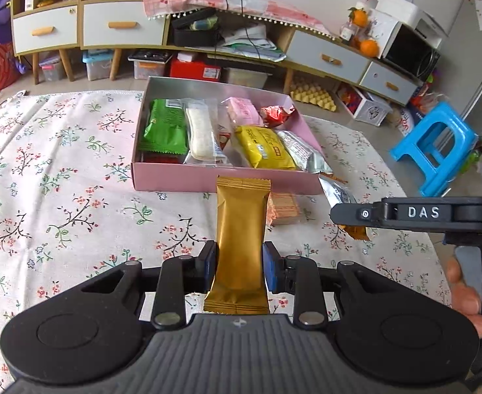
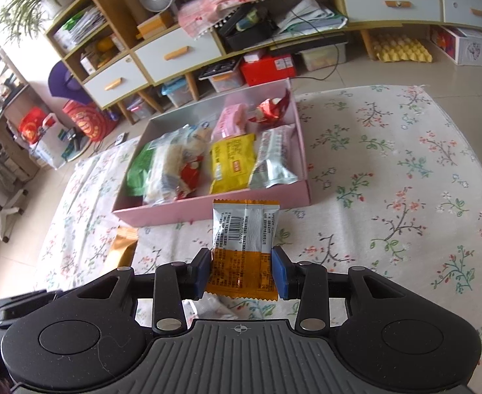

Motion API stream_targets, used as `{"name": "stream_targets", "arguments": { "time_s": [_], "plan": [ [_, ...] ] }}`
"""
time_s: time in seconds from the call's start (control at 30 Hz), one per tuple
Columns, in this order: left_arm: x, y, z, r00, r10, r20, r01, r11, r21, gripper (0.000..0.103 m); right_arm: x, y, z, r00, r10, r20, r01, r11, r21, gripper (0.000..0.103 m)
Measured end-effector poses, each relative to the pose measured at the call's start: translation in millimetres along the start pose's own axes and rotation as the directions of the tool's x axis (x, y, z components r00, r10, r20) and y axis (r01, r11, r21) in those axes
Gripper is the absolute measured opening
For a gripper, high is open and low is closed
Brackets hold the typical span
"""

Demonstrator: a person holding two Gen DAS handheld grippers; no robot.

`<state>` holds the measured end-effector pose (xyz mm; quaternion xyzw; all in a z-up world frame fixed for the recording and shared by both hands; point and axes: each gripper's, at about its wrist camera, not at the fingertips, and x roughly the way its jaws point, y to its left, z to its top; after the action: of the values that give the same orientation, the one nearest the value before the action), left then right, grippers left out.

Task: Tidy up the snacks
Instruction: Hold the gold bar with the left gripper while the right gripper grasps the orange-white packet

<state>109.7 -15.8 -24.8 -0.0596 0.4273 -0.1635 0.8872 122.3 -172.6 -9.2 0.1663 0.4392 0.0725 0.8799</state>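
Gripping on both sides now! The left gripper (image 1: 240, 267) has its blue pads clamped on a long gold foil snack bar (image 1: 241, 246), held lengthwise and pointing to twelve o'clock, straight at the shallow pink cardboard box (image 1: 175, 177) on the floral tablecloth (image 1: 60, 197). The right gripper (image 2: 241, 271) is closed on a silver-and-orange barcode-printed snack packet (image 2: 244, 249), also raised and aimed at the pink box's near wall. Inside the box already: a green wrapper (image 1: 165, 128), a white rice-cracker pack (image 1: 201, 138), a yellow packet (image 1: 262, 146), a silver pouch (image 1: 301, 152), a pink pack (image 1: 244, 111) and a red foil sweet (image 1: 275, 113). One pale wafer pack (image 1: 283, 208) lies on the cloth at one o'clock of the gold bar, just short of the box. I'd call this the carry-to-box step, with most snacks already in. Next, each load needs lifting over the near wall toward twelve o'clock, then releasing into a free gap.
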Motion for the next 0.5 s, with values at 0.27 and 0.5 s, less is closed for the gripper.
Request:
{"name": "stream_targets", "arguments": {
  "time_s": [0.27, 0.5],
  "plan": [
    [-2, 5, 2, 1.000, 0.008, 0.012, -0.008, 1.000, -0.023, 0.027, -14, 9, 0, 0.999, 0.033, 0.031, -0.033, 0.999, -0.021, 0.038],
    [-6, 4, 5, 0.998, 0.028, 0.047, -0.027, 1.000, -0.014, 0.027, -27, 13, 3, 0.996, 0.047, 0.072, -0.044, 0.998, -0.042, 0.038]
  ]
}}
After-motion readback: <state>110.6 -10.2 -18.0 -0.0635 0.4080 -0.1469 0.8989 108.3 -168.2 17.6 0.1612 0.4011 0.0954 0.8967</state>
